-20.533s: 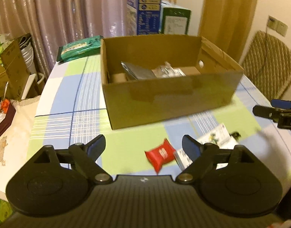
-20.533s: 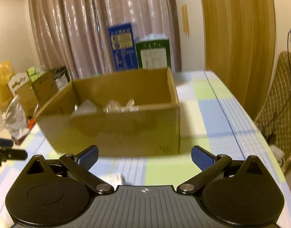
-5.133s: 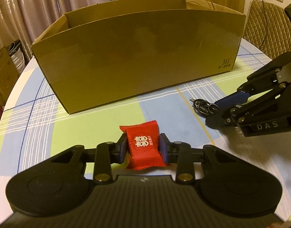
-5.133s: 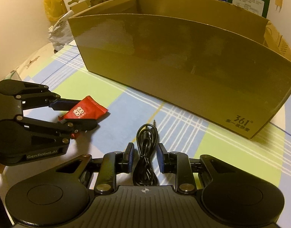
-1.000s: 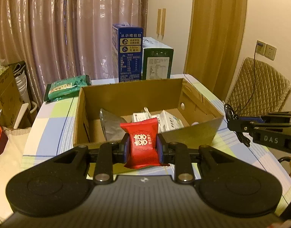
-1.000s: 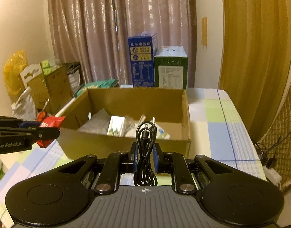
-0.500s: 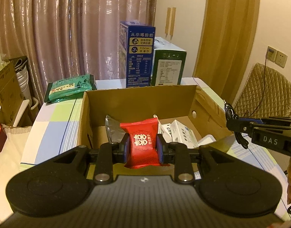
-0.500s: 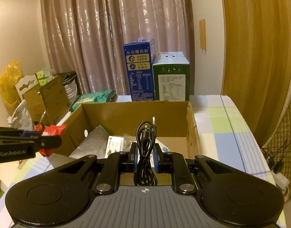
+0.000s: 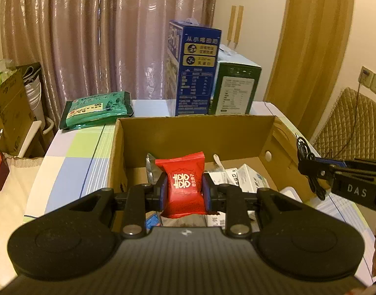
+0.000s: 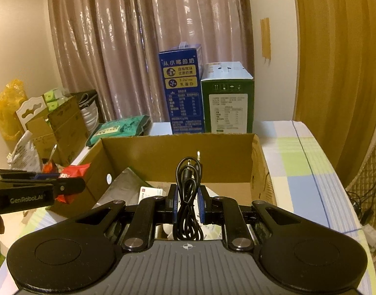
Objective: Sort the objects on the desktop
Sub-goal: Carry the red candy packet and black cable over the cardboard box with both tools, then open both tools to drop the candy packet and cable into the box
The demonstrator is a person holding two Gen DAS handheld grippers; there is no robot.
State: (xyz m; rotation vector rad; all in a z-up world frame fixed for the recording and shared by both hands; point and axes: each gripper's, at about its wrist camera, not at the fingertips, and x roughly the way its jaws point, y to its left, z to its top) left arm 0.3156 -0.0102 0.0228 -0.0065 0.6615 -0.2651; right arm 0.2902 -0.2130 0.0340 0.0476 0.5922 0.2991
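My left gripper [image 9: 183,188] is shut on a red candy packet [image 9: 183,184] and holds it above the open cardboard box [image 9: 195,127]. My right gripper [image 10: 187,202] is shut on a coiled black audio cable [image 10: 188,196] and holds it over the same box [image 10: 178,147]. Inside the box lie a silver foil pouch [image 10: 121,189], white packets [image 9: 249,177] and a white spoon [image 9: 218,162]. The left gripper with the red packet [image 10: 72,172] shows at the left of the right wrist view. The right gripper with the cable [image 9: 308,162] shows at the right of the left wrist view.
A blue carton [image 9: 195,71] and a green carton [image 9: 234,88] stand behind the box. A green packet [image 9: 97,109] lies at the table's back left. Cardboard boxes and bags [image 10: 52,123] stand off the table to the left. A padded chair [image 9: 352,127] is to the right.
Both grippers have moved forward over the box with their loads; the box now sits lower and closer in both views. Both stay shut.
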